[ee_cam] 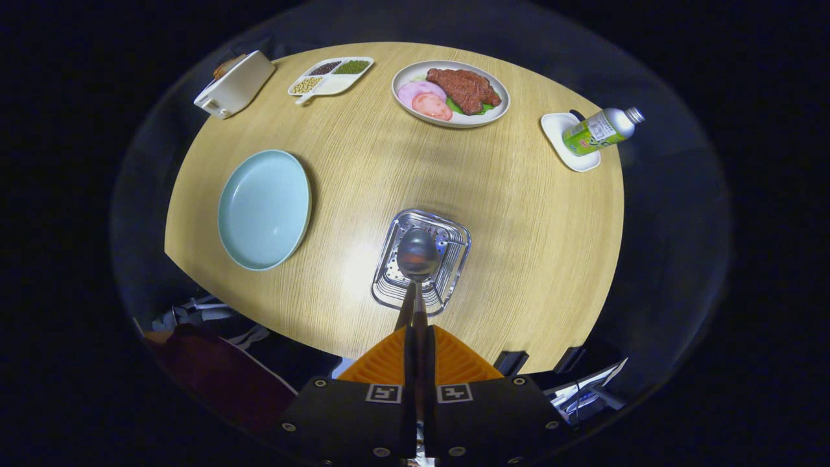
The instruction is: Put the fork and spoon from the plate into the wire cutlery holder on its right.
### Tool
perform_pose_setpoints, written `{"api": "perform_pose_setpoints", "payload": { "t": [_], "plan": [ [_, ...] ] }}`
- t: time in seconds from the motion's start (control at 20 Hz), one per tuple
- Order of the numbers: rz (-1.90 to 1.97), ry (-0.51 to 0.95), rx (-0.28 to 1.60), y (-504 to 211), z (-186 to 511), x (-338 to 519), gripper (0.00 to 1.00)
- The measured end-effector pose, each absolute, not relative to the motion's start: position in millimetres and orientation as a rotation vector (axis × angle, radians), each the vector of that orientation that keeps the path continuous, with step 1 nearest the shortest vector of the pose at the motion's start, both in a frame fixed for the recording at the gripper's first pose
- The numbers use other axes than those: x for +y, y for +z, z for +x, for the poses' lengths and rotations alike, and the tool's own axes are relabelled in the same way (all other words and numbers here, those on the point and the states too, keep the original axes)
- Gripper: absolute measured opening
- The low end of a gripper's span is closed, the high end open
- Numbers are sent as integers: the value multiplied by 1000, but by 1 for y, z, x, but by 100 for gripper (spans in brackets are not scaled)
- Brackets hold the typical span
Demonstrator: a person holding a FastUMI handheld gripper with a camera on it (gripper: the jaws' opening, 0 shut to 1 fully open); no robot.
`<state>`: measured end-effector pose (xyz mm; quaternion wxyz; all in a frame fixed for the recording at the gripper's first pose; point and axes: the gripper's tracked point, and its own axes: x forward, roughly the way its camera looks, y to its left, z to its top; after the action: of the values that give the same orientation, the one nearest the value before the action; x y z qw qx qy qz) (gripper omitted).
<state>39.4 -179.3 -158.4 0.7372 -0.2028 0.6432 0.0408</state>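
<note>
While fingers pinch the spoon, seemingly above the holder.

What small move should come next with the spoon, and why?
Probably lower it straight down, then open. The hand-held gripper is shut on the spoon handle, and the bowl hangs right over the wire holder, apparently not yet resting in it. The light blue plate to the holder's left is bare, so this looks like the last piece.
</note>
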Motion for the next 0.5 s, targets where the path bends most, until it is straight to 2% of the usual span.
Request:
{"api": "perform_pose_setpoints", "payload": {
  "t": [0.5],
  "plan": [
    [-446, 86, 1452, -175, 55, -182, 5]
  ]
}}
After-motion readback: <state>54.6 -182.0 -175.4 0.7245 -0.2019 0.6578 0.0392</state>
